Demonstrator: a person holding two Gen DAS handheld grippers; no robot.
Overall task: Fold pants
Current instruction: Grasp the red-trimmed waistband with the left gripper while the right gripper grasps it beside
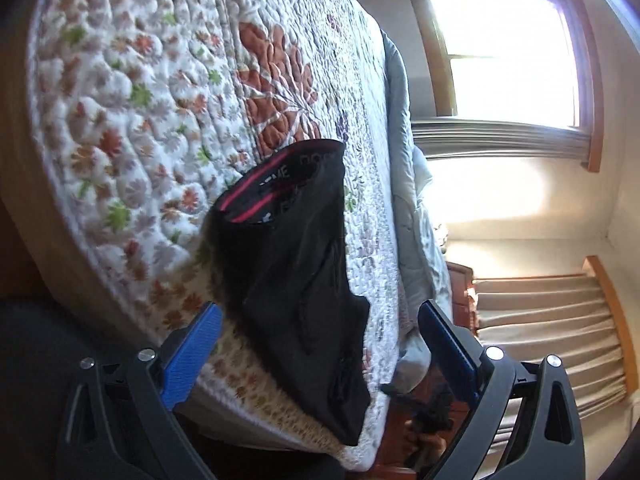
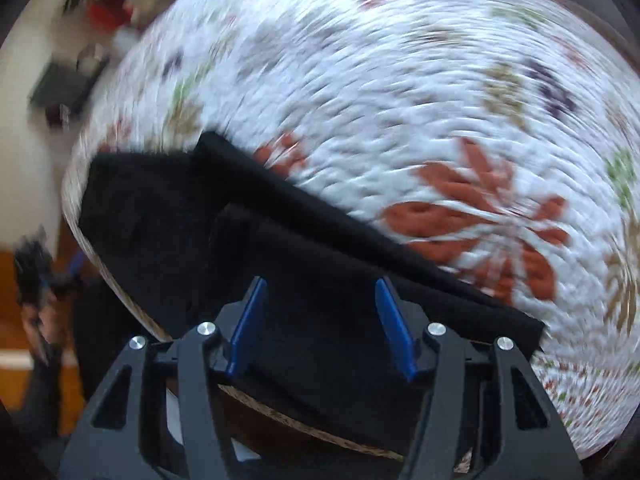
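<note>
From the left wrist camera we see the black pants point(image 1: 296, 280) lying folded on the quilt point(image 1: 132, 92) of the bed, near its edge and partly hanging over that edge. The waistband faces away from us and gapes open, showing a red-striped inner band with pale lettering; we make out only fragments, something like "ME", and cannot read the rest. The cloth is dark and matte, with a seam running down it. The left gripper point(image 1: 320, 320) has its blue fingers point(image 1: 192, 356) spread wide, one to each side of the pants, and they hold nothing. Beyond the bed there is a bright window point(image 1: 504, 56) and a pleated curtain point(image 1: 548, 340).

From the right wrist camera, which is heavily blurred, we see the pants point(image 2: 192, 220) as a layered black shape with stacked folded edges, lying at the quilt's point(image 2: 400, 80) border. The right gripper point(image 2: 320, 300) points down over them; its fingers point(image 2: 394, 328) stand about half open, with black cloth showing between them, and the pads are not pressing on it.
</note>
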